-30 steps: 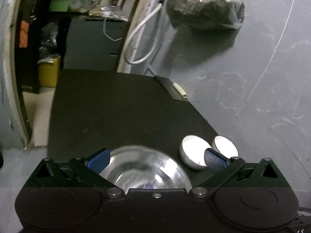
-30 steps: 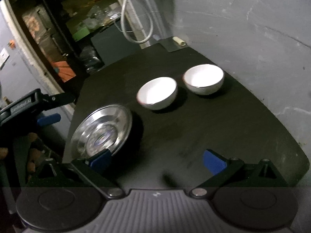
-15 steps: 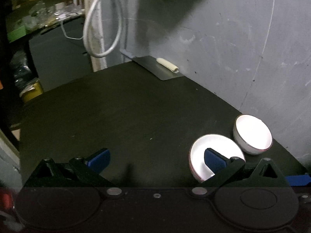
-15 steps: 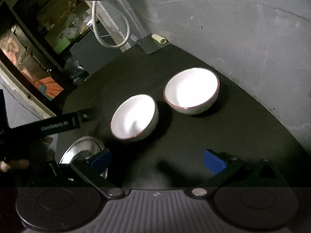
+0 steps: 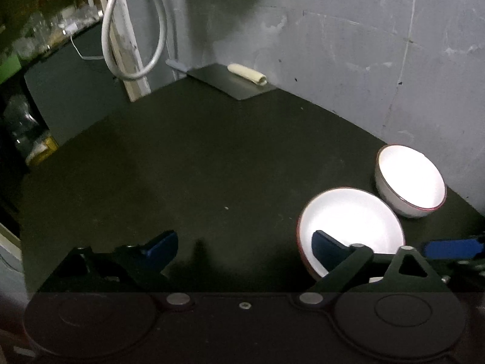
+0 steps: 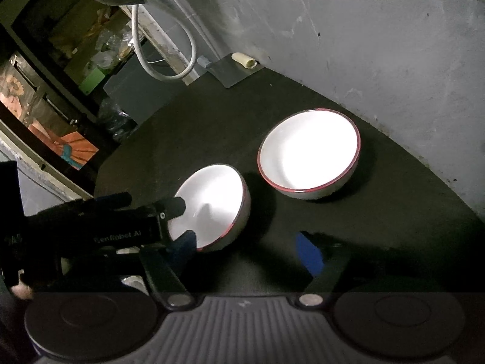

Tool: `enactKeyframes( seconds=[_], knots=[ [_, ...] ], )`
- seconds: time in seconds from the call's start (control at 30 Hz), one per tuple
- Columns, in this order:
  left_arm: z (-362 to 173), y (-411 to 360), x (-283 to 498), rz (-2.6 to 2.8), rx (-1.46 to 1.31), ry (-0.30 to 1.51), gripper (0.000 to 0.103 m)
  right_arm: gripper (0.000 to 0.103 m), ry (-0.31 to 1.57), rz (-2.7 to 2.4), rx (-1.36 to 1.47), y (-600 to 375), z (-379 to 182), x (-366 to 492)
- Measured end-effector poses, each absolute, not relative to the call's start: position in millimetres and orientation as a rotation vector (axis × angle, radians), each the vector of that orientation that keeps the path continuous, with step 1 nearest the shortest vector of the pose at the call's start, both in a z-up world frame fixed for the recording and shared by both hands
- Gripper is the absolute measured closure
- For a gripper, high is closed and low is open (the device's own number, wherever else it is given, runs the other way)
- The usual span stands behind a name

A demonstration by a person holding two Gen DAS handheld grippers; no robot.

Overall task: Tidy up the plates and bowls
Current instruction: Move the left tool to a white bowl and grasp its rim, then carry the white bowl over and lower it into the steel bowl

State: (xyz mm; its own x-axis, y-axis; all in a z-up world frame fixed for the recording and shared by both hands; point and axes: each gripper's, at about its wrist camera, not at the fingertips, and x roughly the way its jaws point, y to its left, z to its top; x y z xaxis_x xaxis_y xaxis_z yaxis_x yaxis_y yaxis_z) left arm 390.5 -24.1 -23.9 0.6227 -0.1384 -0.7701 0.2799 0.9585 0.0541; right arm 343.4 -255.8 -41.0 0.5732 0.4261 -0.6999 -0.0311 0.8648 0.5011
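Observation:
Two white bowls with red rims stand on the black table [image 5: 197, 166]. The near bowl [image 5: 351, 227] [image 6: 212, 203] sits just left of the far bowl [image 5: 409, 179] [image 6: 309, 151]. My left gripper [image 5: 242, 244] is closing, its right finger inside the near bowl and its left finger outside, neither pad pressing. From the other side, my right gripper [image 6: 247, 248] is also closing at the near bowl's front edge. Its left pad overlaps the rim, its right pad hangs over bare table, and no grip shows. The left gripper's body [image 6: 91, 230] covers the bowl's left side.
A grey wall [image 5: 348, 45] borders the table's far and right sides. A thin grey sheet [image 5: 230, 82] with a pale roll [image 5: 247, 72] lies at the far corner. A white cable loop [image 5: 133, 30] hangs beside cluttered shelves [image 6: 91, 45] on the left.
Both grippers have swung right and down onto the near bowl, and the steel plate has left both views. The right gripper's jaws have narrowed visibly, the left's slightly.

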Motion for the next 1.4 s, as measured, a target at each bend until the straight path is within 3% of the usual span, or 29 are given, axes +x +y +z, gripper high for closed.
enactKeyframes(
  seconds=[0.07, 0.23, 0.4, 0.53, 0.8, 1.4],
  knots=[
    [-25, -23, 392, -0.257, 0.154, 0.882, 0.019, 0.035, 0.929, 0.278, 0.470, -256, -41, 343],
    [-30, -20, 393, -0.317, 0.059, 0.931, 0.052, 0.046, 0.934, 0.287, 0.492, -255, -46, 350],
    [-33, -20, 393, -0.351, -0.009, 0.952, 0.069, 0.063, 0.934, 0.302, 0.496, -250, -47, 357],
    [-34, -20, 392, -0.374, -0.058, 0.967, 0.082, 0.066, 0.940, 0.313, 0.499, -246, -48, 360],
    [-39, -18, 388, -0.373, -0.138, 0.980, 0.089, 0.075, 0.946, 0.309, 0.516, -244, -50, 359],
    [12, 5, 327, -0.374, -0.133, 0.845, 0.089, 0.075, 0.842, 0.400, 0.482, -234, -1, 313]
  ],
)
